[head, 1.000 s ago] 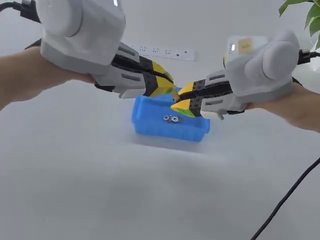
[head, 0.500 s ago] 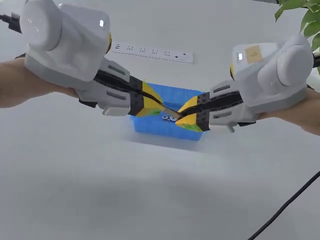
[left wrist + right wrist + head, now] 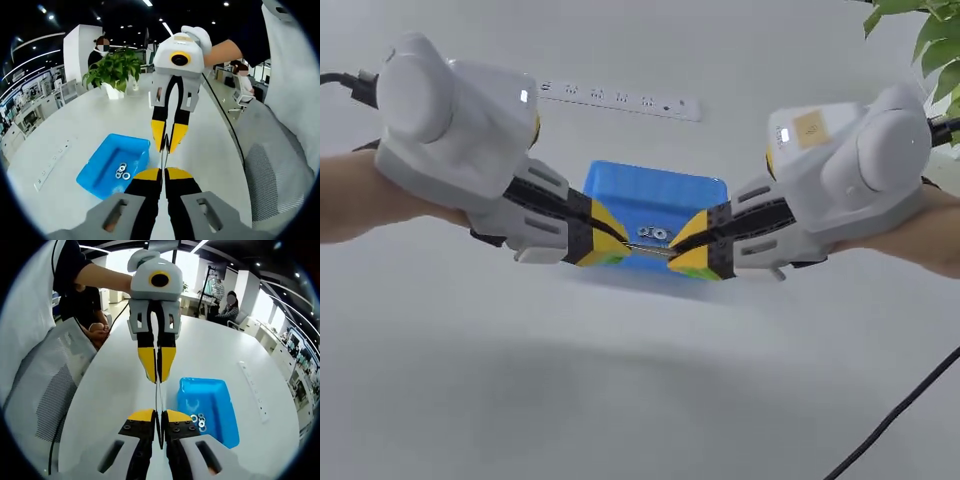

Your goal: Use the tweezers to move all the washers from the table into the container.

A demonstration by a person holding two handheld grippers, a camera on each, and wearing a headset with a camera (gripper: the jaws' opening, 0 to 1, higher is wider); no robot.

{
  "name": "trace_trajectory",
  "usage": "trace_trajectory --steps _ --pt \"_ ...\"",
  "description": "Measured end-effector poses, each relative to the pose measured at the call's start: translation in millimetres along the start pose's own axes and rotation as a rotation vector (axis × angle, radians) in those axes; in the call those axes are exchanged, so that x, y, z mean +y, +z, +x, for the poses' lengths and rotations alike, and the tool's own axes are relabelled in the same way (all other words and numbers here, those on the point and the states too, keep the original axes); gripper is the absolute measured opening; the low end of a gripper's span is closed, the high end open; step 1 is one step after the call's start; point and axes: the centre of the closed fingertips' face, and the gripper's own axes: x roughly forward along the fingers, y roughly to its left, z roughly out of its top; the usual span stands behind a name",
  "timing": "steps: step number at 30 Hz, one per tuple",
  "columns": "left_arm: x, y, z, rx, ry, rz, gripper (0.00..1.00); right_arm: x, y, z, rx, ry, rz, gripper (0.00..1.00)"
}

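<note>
The left gripper [image 3: 620, 243] reaches in from the left, fingers pressed together on one end of the tweezers [image 3: 650, 247], a thin metal strip held level just above the worktop [image 3: 620, 380]. It looks like a handover or a re-grip, each side steadying the tool so it can be set right for picking. Just beyond the strip sits the blue container [image 3: 655, 180], with a small cluster of washers [image 3: 653, 234] lying on its floor near the middle. The right gripper [image 3: 680, 252] comes in from the right, nose to nose with the left one, its fingers likewise pinching the tweezers' other end. Both gripper views show the strip edge-on, so which end is the tip is hard to make out. The fingers hide the container's near wall and the worktop below them, so whether a washer waits there cannot be told; a cable [image 3: 900, 400] is cut off at the right edge
</note>
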Motion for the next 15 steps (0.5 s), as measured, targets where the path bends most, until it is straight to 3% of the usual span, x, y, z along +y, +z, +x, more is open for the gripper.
trace_trajectory --steps 10,15 --pt "-4.9 -30.6 23.8 0.074 -0.043 -0.029 0.07 9.3 -26.0 16.3 0.033 0.018 0.073 0.08" --pt "-8.3 -50.5 33.8 0.139 -0.057 0.000 0.07 16.1 -40.7 34.2 0.055 0.035 0.095 0.08"
